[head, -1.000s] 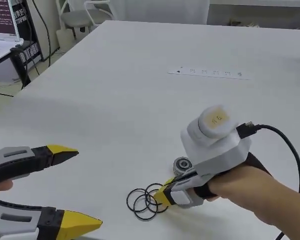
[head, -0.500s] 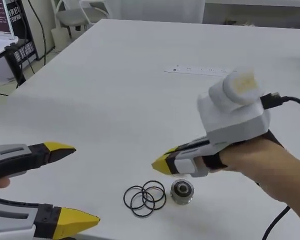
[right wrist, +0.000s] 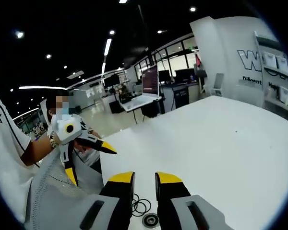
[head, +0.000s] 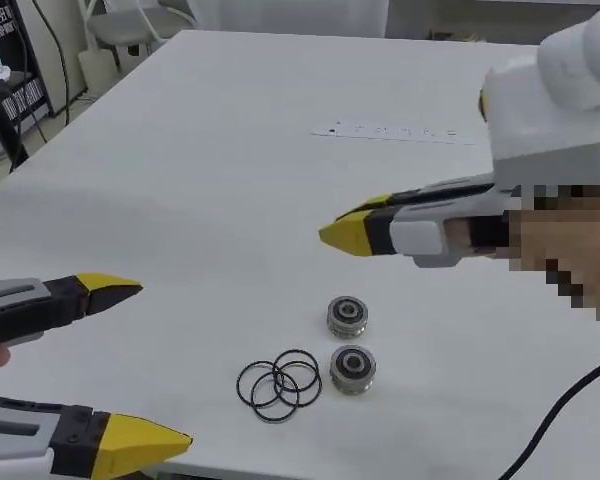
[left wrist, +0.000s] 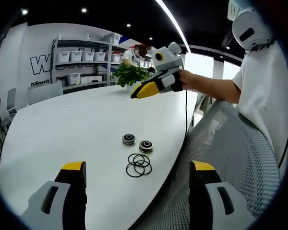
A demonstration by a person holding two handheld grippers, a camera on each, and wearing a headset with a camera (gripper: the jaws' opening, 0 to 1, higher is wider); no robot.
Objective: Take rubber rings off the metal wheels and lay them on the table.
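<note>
The job looks partly done, going by how things lie. A small cluster of thin black rubber rings [head: 278, 384] lies loose on the white surface [head: 230, 150], overlapping one another. I count about 4, though the overlaps make that unsure. Touching or just beside them on the right stand 2 metal wheels [head: 353, 367], the second wheel [head: 347, 314] just behind the first. Each wheel is a short silver drum with a dark centre and dark bands round its rim. Those bands may be rings that have yet to come off, but they are too small for me to be certain. If so, that is the work left; if not, little remains.

The right gripper [head: 342, 233] hangs above and behind the wheels, well clear of them. Its jaws are drawn together and have hold of nothing. In the right gripper view, the right gripper [right wrist: 145, 178] shows only a thin slit between the yellow tips, with the rings [right wrist: 140, 206] and 1 wheel [right wrist: 150, 221] below.

The left gripper [head: 145, 365] waits near the front edge of the surface with its jaws spread wide, also empty. Along its jaws, the left gripper view shows the rings [left wrist: 138, 164] and both wheels [left wrist: 145, 145] lying ahead, apart from the tips.

The rings look thin and limp, likely to slip or tangle when picked at.
</note>
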